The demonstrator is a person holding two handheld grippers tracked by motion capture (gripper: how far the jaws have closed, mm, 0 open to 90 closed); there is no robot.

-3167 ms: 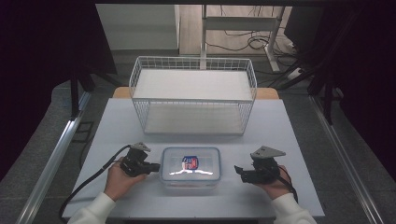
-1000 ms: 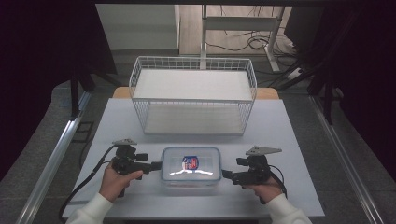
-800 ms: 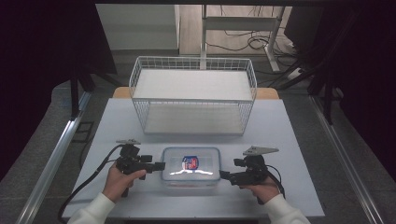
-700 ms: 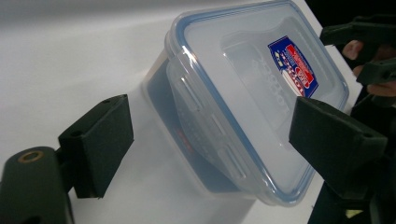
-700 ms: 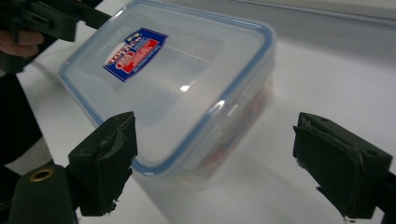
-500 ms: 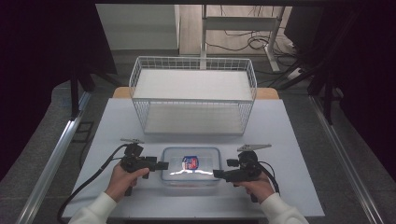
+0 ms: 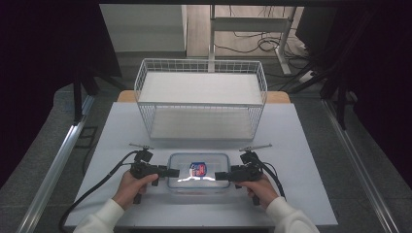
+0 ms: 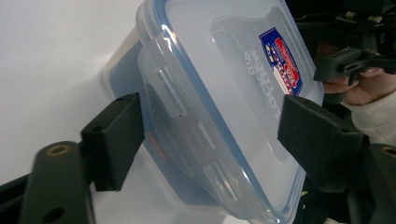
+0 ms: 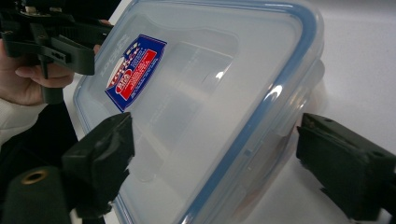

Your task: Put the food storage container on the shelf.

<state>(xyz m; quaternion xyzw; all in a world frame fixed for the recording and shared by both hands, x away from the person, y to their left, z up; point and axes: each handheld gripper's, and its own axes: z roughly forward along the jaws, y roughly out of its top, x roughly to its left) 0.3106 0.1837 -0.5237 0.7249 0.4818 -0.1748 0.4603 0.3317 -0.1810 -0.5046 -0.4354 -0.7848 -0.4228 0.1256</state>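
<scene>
A clear plastic container [image 7: 199,172] with a blue-rimmed lid and a red and blue label [image 7: 197,169] lies flat near the table's front edge. My left gripper [image 7: 174,172] is at its left end and my right gripper [image 7: 218,175] at its right end, both pointing inward. In the left gripper view the jaws of the left gripper [image 8: 210,126] straddle the lid's end latch [image 8: 180,116]. They have just been closing, and a gap still shows beside the pads. In the right gripper view the right gripper [image 9: 219,154] stands wide open around the container's [image 9: 201,93] other end.
A white wire basket [image 7: 201,97] stands at the back of the white table [image 7: 301,145], well beyond the container. A black cable [image 7: 97,187] trails off the front left edge from the left gripper. Dark floor and metal rails flank the table.
Both grippers have moved inward and down to the container's ends, the right one travelling farther. The container has stayed in place.
</scene>
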